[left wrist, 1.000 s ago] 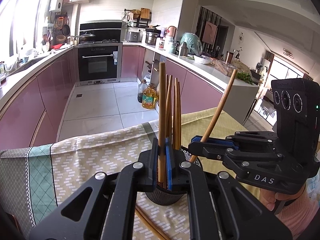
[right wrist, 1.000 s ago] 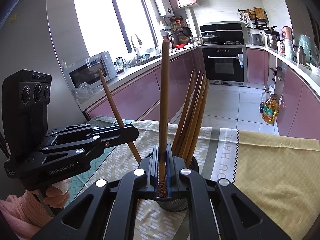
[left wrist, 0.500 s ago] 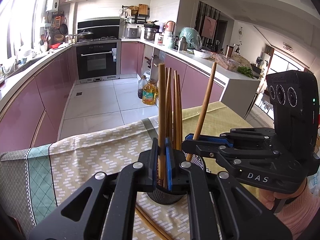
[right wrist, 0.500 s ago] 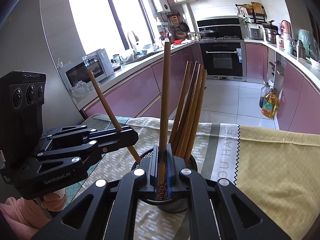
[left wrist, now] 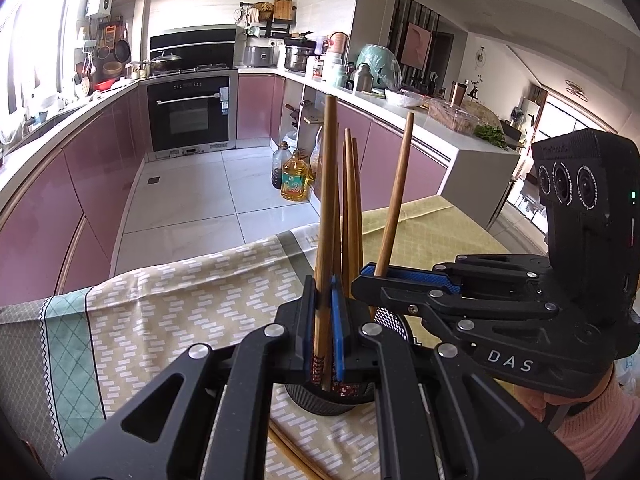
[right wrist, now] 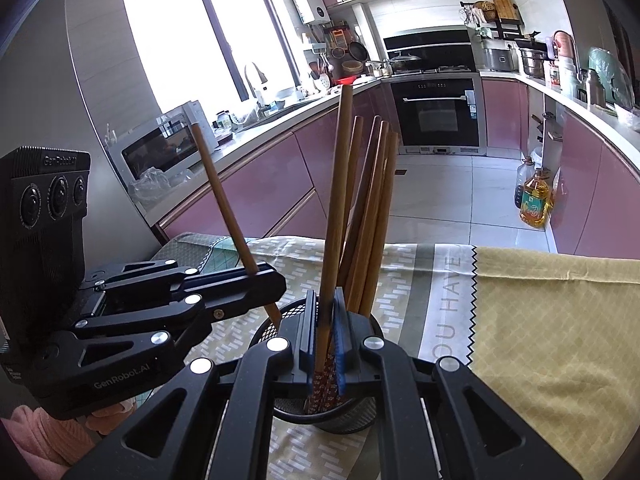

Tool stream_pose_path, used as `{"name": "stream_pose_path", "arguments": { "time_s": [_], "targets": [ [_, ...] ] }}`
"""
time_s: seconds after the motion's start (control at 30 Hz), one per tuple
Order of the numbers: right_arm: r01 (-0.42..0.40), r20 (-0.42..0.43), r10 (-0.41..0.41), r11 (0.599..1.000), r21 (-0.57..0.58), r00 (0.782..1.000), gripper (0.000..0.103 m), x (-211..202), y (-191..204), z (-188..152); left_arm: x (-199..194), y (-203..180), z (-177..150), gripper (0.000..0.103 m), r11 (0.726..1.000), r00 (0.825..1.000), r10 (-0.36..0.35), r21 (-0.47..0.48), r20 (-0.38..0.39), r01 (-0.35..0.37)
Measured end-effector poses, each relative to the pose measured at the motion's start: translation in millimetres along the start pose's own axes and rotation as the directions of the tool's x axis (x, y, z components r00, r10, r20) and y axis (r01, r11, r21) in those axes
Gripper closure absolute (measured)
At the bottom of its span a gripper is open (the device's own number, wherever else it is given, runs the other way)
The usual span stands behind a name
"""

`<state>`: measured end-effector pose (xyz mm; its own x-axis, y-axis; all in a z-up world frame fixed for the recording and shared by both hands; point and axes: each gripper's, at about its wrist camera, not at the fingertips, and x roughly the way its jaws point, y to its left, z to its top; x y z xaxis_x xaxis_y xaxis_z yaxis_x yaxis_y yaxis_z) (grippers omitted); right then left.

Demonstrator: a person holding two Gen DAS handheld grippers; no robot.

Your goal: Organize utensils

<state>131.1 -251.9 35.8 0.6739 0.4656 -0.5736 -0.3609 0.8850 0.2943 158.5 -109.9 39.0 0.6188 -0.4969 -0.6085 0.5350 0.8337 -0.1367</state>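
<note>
Holder (right wrist: 344, 420) base hidden behind right gripper (right wrist: 326, 344) clamping chopstick (right wrist: 338, 200).

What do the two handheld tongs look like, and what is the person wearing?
Both tongs are matte black linkage frames with silver pivot bolts and blue pads. The right tongs read "DAS"; their boxy head has three round lenses and a green light. The left tongs read "GenRobot.AI". Pink knit sleeve cuffs show on both sides.

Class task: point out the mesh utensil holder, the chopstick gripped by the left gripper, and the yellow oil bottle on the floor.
mesh utensil holder (right wrist: 344, 420): right wrist view, front wall.
chopstick in left gripper (left wrist: 326, 208): left wrist view, mid shaft.
yellow oil bottle (left wrist: 295, 184): left wrist view, label.
</note>
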Motion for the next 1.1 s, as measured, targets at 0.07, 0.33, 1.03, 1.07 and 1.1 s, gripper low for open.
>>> {"name": "stream_pose_path", "arguments": {
  "time_s": [0.07, 0.33, 1.03, 1.07, 1.1],
  "targets": [
    [-0.001, -0.001, 0.001, 1.0, 0.002, 1.0, 0.096, 1, 0, 0, 3, 0, 0, 0.095, 1.0, 1.0, 0.0, -0.006, -0.005, 0.0],
    [-0.002, 0.005, 0.001, 1.0, 0.014, 1.0, 0.095, 1, -3, 0, 17, 6, -2, 0.095, 1.0, 1.0, -0.002, -0.015, -0.029, 0.001],
    [-0.06, 0.019, 0.062, 0.995, -0.076, 0.998, 0.079, -37, 24, -24, -22, 26, -43, 0.074, 0.999, 1.0, 0.012, -0.03, 0.012, -0.012],
    [-0.074, 0.011, 0.075, 0.992, -0.102, 0.997, 0.075, -40, 31, -29, -26, 27, -49, 0.071, 0.999, 1.0, 0.017, -0.031, 0.012, -0.017],
    [-0.086, -0.002, 0.087, 0.988, -0.124, 0.996, 0.075, -41, 37, -35, -30, 30, -55, 0.07, 0.999, 1.0, 0.024, -0.033, 0.009, -0.024]
  ]
}}
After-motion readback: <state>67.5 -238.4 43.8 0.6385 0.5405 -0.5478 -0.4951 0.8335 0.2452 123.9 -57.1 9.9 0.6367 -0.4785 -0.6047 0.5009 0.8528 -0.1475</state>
